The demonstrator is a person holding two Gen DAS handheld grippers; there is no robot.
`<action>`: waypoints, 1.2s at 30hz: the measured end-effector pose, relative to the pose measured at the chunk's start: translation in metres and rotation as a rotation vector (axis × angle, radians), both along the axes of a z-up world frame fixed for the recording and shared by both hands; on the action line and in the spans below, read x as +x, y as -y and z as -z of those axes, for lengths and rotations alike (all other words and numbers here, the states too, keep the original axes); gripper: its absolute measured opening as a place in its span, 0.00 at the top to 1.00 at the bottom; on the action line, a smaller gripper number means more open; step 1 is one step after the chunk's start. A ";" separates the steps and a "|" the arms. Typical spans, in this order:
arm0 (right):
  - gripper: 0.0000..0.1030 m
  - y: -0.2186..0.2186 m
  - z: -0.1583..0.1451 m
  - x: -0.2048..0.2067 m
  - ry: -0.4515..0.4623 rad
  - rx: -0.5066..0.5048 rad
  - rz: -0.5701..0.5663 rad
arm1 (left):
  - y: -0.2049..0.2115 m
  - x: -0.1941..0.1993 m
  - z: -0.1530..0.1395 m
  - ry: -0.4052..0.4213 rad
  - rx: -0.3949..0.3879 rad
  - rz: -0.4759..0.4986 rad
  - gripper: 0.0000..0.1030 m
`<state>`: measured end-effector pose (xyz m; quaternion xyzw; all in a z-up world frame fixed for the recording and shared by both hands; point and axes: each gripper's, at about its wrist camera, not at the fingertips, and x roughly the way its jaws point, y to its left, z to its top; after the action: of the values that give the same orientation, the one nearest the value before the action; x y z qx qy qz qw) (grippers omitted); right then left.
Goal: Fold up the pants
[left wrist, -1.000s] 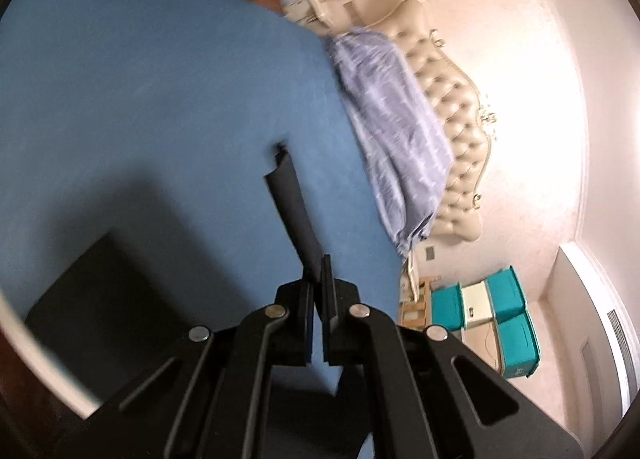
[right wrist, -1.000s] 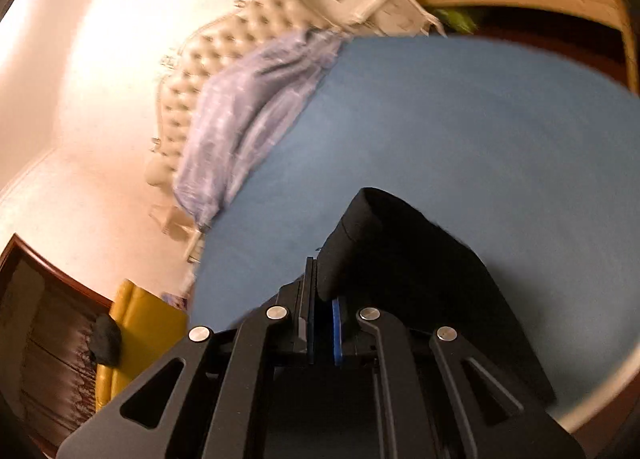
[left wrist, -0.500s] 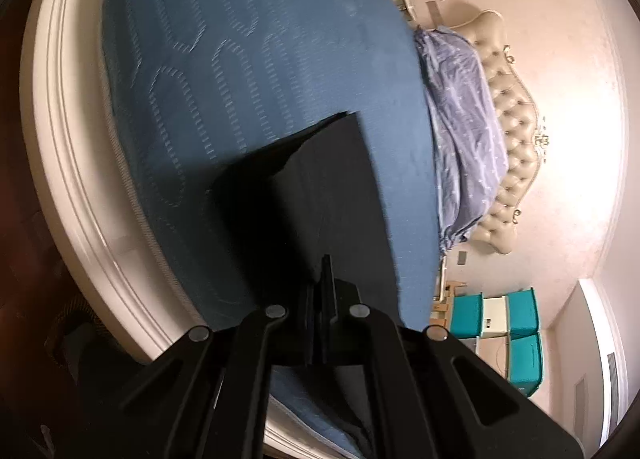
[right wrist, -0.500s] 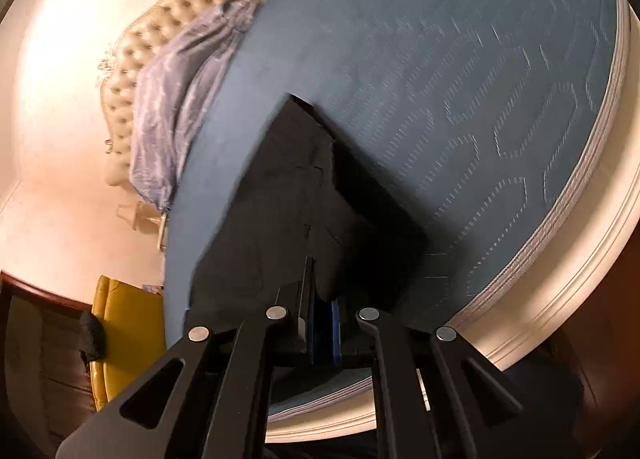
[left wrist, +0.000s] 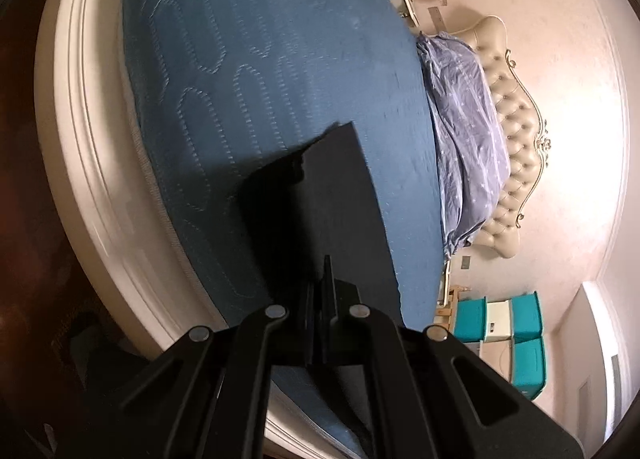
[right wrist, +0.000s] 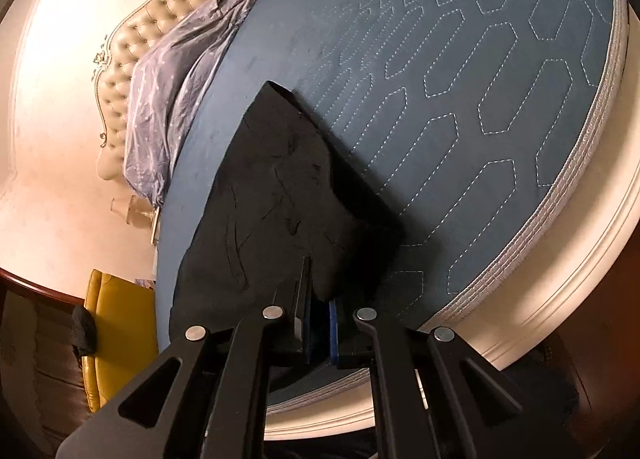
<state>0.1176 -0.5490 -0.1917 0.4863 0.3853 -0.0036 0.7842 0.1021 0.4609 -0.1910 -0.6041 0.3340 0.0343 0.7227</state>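
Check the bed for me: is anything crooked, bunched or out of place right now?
The pants lie askew, angled across the blue mattress, with a lower layer sticking out from under the top one along one side. The lilac duvet is bunched up against the headboard. Both claws, left and right, grip the pants' near edge.

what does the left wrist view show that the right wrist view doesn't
Only the left wrist view shows the teal storage boxes by the wall, and the left hand-held gripper shut on the black pants' near edge.

Only the right wrist view shows the clear glass items below the headboard, the blue pad on the right hand-held gripper, and creases across the pants' top layer.

Both show the black pants lying on the round blue quilted mattress, the crumpled lavender blanket, the beige tufted headboard and the yellow chair.
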 end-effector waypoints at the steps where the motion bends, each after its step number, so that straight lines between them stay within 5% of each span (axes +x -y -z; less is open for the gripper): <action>1: 0.93 0.000 -0.001 -0.001 0.005 -0.012 -0.002 | -0.001 -0.001 0.004 0.000 0.004 0.005 0.98; 4: 0.85 0.006 0.004 -0.006 0.013 0.043 0.004 | -0.008 0.000 0.015 -0.036 -0.004 -0.006 0.92; 7: 0.66 0.003 -0.003 -0.005 0.025 0.023 -0.016 | -0.022 -0.009 0.010 0.012 -0.006 -0.041 0.64; 9: 0.52 0.000 -0.011 -0.004 0.037 -0.007 -0.019 | -0.027 -0.011 0.005 0.028 0.013 -0.040 0.62; 12: 0.48 -0.004 -0.019 -0.003 0.039 -0.044 -0.004 | -0.036 -0.014 0.006 0.030 -0.005 -0.054 0.62; 14: 0.48 -0.006 -0.021 -0.003 0.034 -0.067 0.008 | -0.039 -0.014 0.010 0.027 -0.013 -0.052 0.64; 15: 0.52 -0.008 -0.021 -0.002 0.028 -0.072 0.008 | -0.038 -0.014 0.012 0.025 -0.013 -0.044 0.74; 20: 0.84 -0.006 -0.017 -0.003 -0.019 -0.128 0.019 | -0.029 0.001 0.008 -0.024 0.065 0.032 0.97; 25: 0.89 -0.007 -0.015 -0.005 -0.007 -0.143 0.024 | -0.023 0.016 -0.017 -0.038 0.177 0.069 0.97; 29: 0.93 -0.007 -0.022 -0.002 -0.018 -0.098 0.043 | -0.024 0.020 -0.030 -0.051 0.175 0.063 0.98; 32: 0.94 0.000 -0.048 0.013 -0.004 -0.049 0.037 | -0.025 0.037 -0.057 -0.012 0.150 0.060 0.98; 36: 0.95 0.009 -0.120 0.045 0.138 -0.060 -0.002 | -0.014 0.103 -0.135 0.060 0.197 0.129 0.98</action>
<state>0.1625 -0.5583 -0.0716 0.4613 0.3305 0.0194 0.8232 0.2054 0.4754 -0.0561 -0.5082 0.3455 0.0021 0.7889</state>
